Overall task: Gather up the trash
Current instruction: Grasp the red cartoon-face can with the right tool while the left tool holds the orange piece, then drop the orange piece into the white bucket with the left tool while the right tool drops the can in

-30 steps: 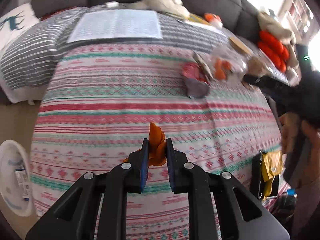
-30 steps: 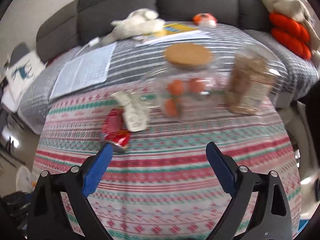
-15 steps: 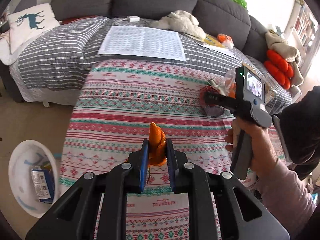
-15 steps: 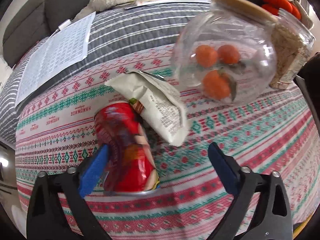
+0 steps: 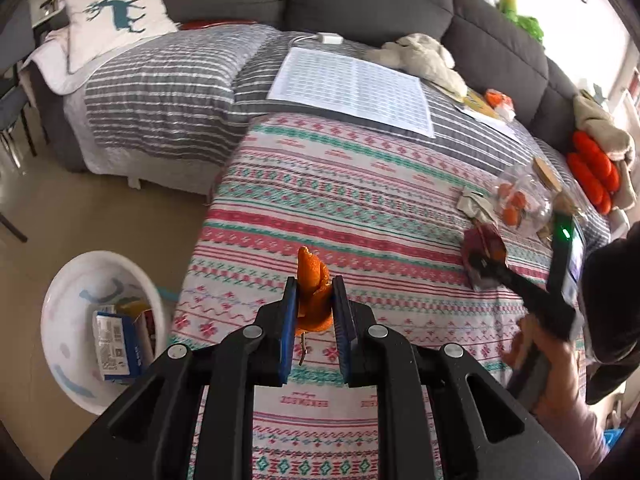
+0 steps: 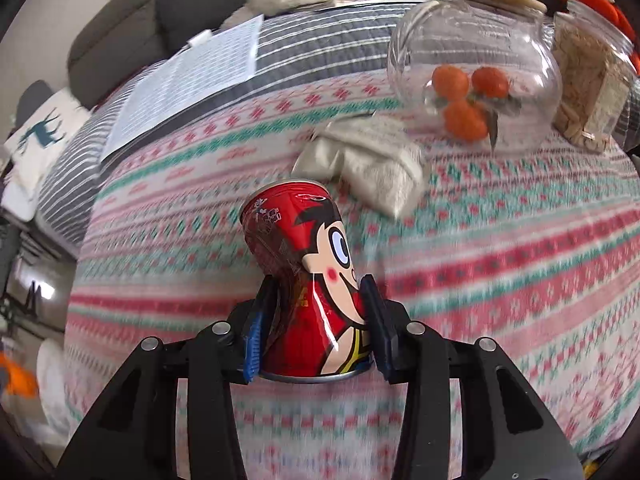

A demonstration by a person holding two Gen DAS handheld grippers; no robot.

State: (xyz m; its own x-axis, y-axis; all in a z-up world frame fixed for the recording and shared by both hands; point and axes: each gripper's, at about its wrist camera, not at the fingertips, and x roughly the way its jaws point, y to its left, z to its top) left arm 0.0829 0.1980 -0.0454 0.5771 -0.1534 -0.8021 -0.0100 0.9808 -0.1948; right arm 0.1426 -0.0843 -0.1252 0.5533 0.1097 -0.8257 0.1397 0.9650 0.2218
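My left gripper (image 5: 314, 280) is shut on a piece of orange peel (image 5: 310, 266), held above the patterned tablecloth (image 5: 340, 208) near its left edge. A dented red cartoon can (image 6: 296, 224) sits between the blue pads of my right gripper (image 6: 318, 282). The jaws are closing and the pads press its sides. In the left wrist view, the right gripper (image 5: 480, 264) and the can (image 5: 482, 240) appear at the right, held by a hand. A crumpled pale wrapper (image 6: 368, 164) lies just beyond the can.
A white bin (image 5: 60, 320) stands on the floor left of the table, with a blue carton (image 5: 116, 340) in it. A glass jar of oranges (image 6: 472, 76) and a second jar (image 6: 588, 80) stand behind the wrapper. A printed sheet (image 5: 352, 88) lies on the striped sofa cover.
My right gripper dropped toward the red can and its jaws closed in around it. My left gripper carried the peel leftward, bringing the white bin further into view.
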